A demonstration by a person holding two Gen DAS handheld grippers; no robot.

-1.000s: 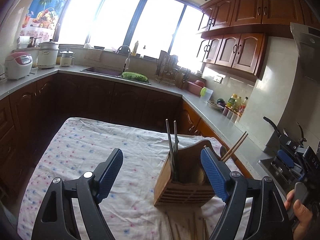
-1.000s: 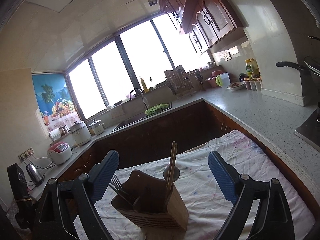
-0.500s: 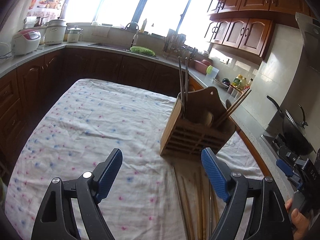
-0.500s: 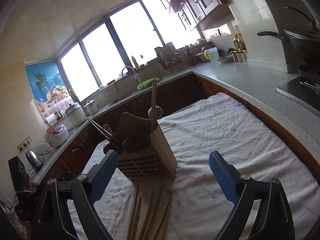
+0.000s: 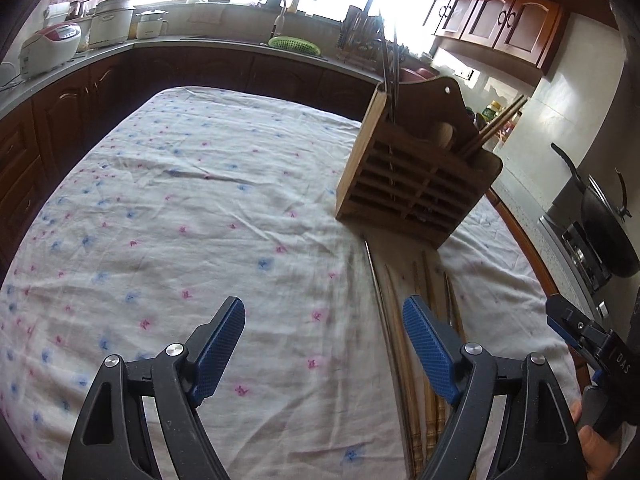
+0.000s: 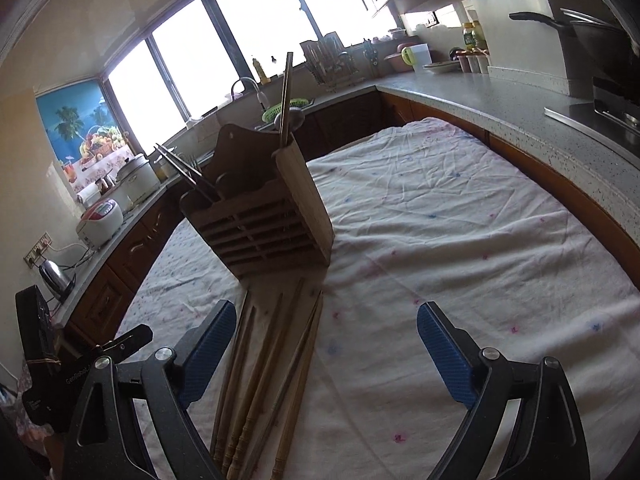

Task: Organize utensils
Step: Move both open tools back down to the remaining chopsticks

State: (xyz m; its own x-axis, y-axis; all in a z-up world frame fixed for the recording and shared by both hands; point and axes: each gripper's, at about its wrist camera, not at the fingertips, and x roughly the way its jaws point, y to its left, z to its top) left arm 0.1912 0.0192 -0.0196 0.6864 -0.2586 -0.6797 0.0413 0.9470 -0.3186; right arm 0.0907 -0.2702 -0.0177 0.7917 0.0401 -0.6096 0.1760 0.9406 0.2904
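A slatted wooden utensil holder stands on the cloth-covered table; it also shows in the right wrist view. Chopsticks and metal utensils stick up from it. Several wooden chopsticks lie on the cloth in front of it, also in the left wrist view, beside one thin metal rod. My left gripper is open and empty above the cloth, left of the chopsticks. My right gripper is open and empty, its left finger next to the chopsticks.
A floral white tablecloth covers the table. Dark wood cabinets and a grey counter ring it. A wok sits on the stove at right. A rice cooker and pots stand on the far left counter.
Both grippers have tilted down and dropped toward the table. The chopsticks lying in front of the holder have come into view. Both grippers stay open.
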